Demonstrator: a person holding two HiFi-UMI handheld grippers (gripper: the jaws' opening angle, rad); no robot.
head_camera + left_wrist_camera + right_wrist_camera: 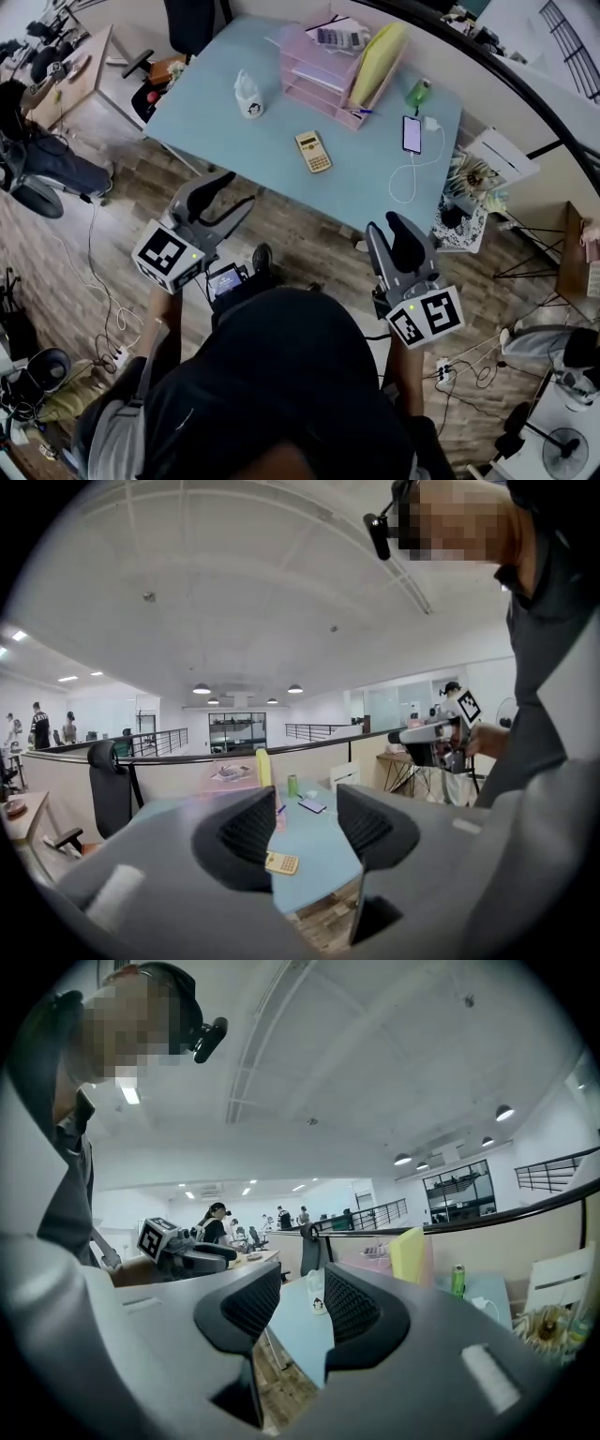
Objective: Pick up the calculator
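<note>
The tan calculator (313, 151) lies flat near the middle of the light-blue table (216, 122), with nothing touching it. Both grippers hang over the wooden floor, short of the table's near edge. My left gripper (239, 190) is open and empty; in the left gripper view the calculator (281, 862) shows low in the gap of the left gripper (307, 822). My right gripper (394, 223) is shut with nothing in it, off to the right of the calculator. The right gripper (302, 1302) faces the table's left part, and the calculator is hidden from that view.
On the table stand a white penguin-print bag (248, 96), a pink file tray (319, 80) with a second calculator (342, 37) on top, a yellow folder (378, 64), a green can (418, 94) and a phone (412, 134) on a white cable. An office chair (192, 23) stands behind.
</note>
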